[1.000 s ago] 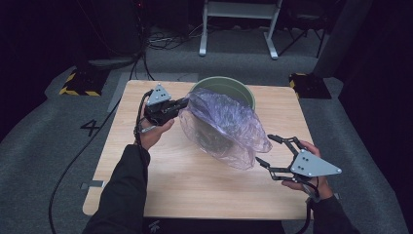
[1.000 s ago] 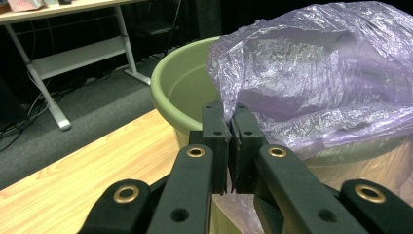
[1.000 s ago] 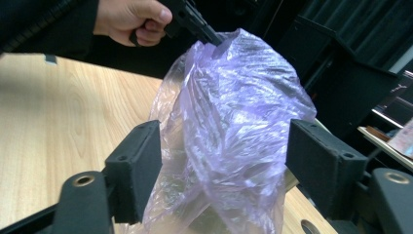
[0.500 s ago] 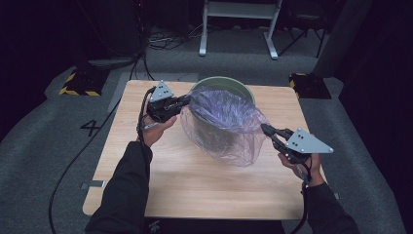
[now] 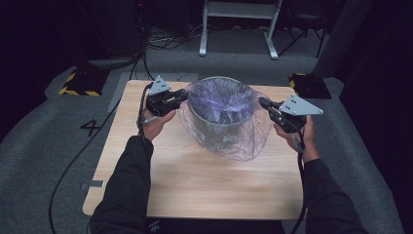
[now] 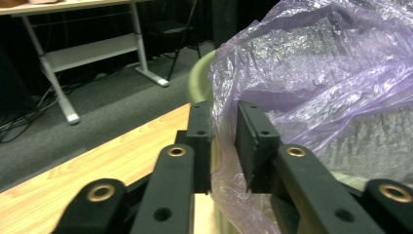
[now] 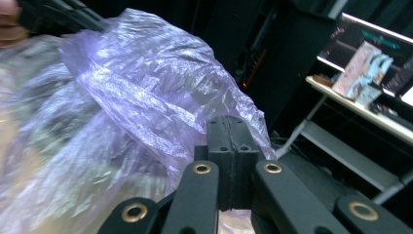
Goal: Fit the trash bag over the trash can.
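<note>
High view: a grey-green bin [image 5: 221, 129] is seen standing upright on the far half of the wooden table [image 5: 195, 180], lined and draped with a translucent purple plastic bag [image 5: 229, 139]. The bag's film is spread over the bin's rim and hangs down the near side onto the tabletop; dark folds of film are seen inside the bin, and whether anything else lies there cannot be told. The left gripper [image 5: 181, 96] is held at the bin's left rim, the right gripper [image 5: 264, 103] at its right rim, with the bag stretched between them. Against the earlier frames, the right gripper is found raised from the near right of the table to the rim, and the bag, formerly bunched, is now pulled wide across the bin's mouth.

Left gripper view: the jaws are seen slightly parted, having just been opening, with the bag's edge [image 6: 221, 146] passing loosely between them beside the bin's rim [image 6: 198, 80].

Right gripper view: the jaws are clamped tight together on a pinch of the purple film [image 7: 160, 107].

Surroundings: grey carpeted floor [image 5: 48, 146], trailing cables, a white-legged table frame [image 5: 238, 24] beyond.
</note>
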Demonstrator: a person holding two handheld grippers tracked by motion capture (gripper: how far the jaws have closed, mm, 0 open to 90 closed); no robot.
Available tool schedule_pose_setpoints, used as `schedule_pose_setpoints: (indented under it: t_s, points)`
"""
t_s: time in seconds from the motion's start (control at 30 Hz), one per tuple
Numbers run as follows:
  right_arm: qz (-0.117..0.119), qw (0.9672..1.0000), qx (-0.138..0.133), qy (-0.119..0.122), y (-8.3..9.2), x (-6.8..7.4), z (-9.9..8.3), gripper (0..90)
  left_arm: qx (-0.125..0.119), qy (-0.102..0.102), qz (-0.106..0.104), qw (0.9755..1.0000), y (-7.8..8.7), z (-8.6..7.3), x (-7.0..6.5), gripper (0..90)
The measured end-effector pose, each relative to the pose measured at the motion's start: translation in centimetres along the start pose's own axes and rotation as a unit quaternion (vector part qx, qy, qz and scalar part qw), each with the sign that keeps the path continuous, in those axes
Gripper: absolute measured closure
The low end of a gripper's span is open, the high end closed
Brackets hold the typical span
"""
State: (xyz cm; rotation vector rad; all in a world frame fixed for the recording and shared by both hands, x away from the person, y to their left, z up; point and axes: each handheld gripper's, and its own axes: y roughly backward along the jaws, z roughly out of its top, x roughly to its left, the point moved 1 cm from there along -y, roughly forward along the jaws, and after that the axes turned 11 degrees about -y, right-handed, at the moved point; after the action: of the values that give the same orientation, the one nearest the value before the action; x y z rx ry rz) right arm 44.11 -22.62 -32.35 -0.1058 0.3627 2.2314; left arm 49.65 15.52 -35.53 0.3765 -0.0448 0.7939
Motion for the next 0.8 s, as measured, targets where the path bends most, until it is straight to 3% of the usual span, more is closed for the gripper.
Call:
schedule_pose_setpoints:
  t_s: [0.07, 0.13, 0.2, 0.3, 0.43, 0.6, 0.7, 0.8]
  points:
    - [-0.004, 0.9999, 0.011, -0.005, -0.8, -0.5, 0.1, 90.0, 0.002, 0.007, 0.000, 1.0000, -0.3, -0.1, 0.4, 72.1]
    - [-0.002, 0.9995, 0.013, -0.028, -1.4, -1.1, 0.0, 90.0, 0.008, 0.007, 0.009, 0.9999, -0.6, -0.3, 0.5, 70.0]
    - [-0.008, 0.9991, 0.022, -0.036, -2.0, -1.5, -0.2, 90.0, 0.010, 0.015, 0.021, 0.9996, -0.7, -0.4, 0.7, 62.2]
    - [-0.014, 0.9984, 0.035, -0.042, -2.9, -2.0, -0.5, 90.0, 0.015, 0.019, 0.020, 0.9995, -0.7, -0.6, 1.0, 62.3]
    - [-0.017, 0.9971, 0.047, -0.058, -3.9, -2.6, -1.0, 90.0, 0.019, 0.020, 0.014, 0.9995, -0.9, -0.8, 1.2, 70.0]
    - [0.004, 0.9956, 0.047, -0.081, -5.0, -3.2, -1.3, 90.0, 0.008, -0.006, -0.010, 0.9999, -1.1, -0.4, 0.8, 88.0]
    - [0.003, 0.9949, 0.058, -0.082, -5.7, -3.4, -1.5, 90.0, 0.022, -0.008, -0.002, 0.9997, -1.6, -0.3, 0.9, 89.6]
    - [-0.008, 0.9936, 0.044, -0.104, -6.2, -4.0, -1.7, 90.0, 0.033, 0.002, 0.002, 0.9995, -2.0, -0.4, 1.2, 89.6]
